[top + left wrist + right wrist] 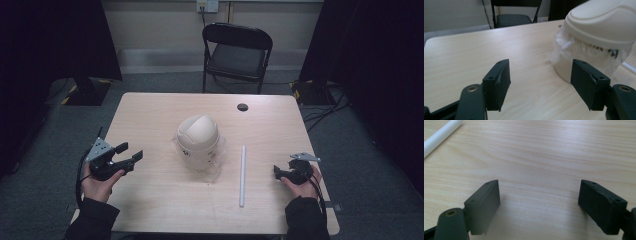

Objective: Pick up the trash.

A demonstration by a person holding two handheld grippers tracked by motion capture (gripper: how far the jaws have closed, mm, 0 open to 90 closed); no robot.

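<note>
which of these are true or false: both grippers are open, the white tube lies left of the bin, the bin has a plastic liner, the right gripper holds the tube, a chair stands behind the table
1. Both grippers are open: true. The left gripper and the right gripper each have their jaws apart with nothing between them.
2. The white tube lies left of the bin: false. In the high view it lies to the bin's right.
3. The bin has a plastic liner: true.
4. The right gripper holds the tube: false. The tube lies on the table, apart from it.
5. A chair stands behind the table: true.
</note>
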